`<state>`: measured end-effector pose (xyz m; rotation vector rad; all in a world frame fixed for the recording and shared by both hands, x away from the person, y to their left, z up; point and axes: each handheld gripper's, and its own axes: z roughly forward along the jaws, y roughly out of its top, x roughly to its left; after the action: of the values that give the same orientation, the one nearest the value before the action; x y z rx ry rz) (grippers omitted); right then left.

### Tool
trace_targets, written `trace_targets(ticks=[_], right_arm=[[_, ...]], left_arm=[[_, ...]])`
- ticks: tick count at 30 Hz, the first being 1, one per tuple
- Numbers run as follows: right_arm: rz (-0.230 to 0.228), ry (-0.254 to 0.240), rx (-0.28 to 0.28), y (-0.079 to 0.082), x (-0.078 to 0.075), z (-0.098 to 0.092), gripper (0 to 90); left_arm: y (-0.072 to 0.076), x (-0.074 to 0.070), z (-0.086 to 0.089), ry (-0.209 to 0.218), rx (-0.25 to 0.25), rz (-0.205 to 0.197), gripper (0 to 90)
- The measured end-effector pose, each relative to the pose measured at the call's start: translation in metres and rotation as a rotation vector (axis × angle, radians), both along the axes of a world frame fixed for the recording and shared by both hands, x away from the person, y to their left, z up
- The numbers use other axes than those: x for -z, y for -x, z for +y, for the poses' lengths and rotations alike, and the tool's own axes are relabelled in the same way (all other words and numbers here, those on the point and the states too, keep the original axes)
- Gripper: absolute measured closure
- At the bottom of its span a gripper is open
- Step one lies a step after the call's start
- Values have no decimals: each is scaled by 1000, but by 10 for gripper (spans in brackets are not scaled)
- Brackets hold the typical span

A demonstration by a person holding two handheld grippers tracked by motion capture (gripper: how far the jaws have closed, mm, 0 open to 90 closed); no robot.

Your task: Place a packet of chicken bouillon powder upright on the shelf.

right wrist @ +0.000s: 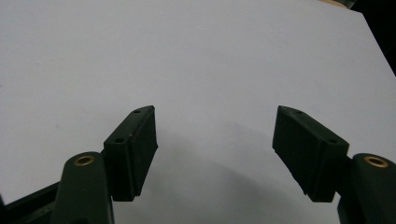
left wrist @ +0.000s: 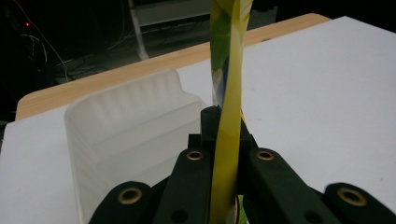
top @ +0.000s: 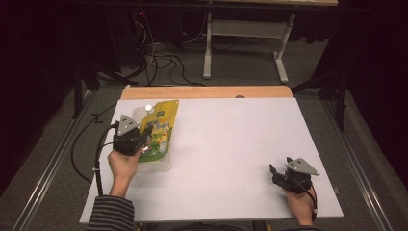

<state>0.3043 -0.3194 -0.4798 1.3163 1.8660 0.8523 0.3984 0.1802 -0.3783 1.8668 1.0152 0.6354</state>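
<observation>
Pinching the yellow pouch (left wrist: 227, 140) edge-on between closed jaws, the left gripper (top: 131, 139) holds it upright at nine o'clock on the white table (top: 231, 144), probably to lift it out of the clear plastic tray (left wrist: 135, 135) beside it; at four o'clock the right gripper (top: 287, 177) rests with jaws apart, empty and seemingly ready to assist

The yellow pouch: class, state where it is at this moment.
In the high view the yellow pouch is at the table's left side, clamped by the left gripper, over a clear plastic tray.
</observation>
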Motion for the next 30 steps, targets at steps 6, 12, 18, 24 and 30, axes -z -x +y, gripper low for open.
trace_targets(ticks=[6, 12, 18, 24, 30], right_arm=[[2, 6, 0, 0, 0, 0, 312], [2, 6, 1, 0, 0, 0, 312], [4, 9, 1, 0, 0, 0, 312], [6, 6, 2, 0, 0, 1, 312], [6, 12, 3, 0, 0, 1, 313]], left_arm=[[5, -2, 2, -8, 13, 35, 879], [7, -3, 7, -40, 13, 99, 865], [13, -3, 5, -60, 29, 94, 880], [23, 7, 8, -19, 15, 39, 888], [30, 18, 14, 35, 7, -1, 887]])
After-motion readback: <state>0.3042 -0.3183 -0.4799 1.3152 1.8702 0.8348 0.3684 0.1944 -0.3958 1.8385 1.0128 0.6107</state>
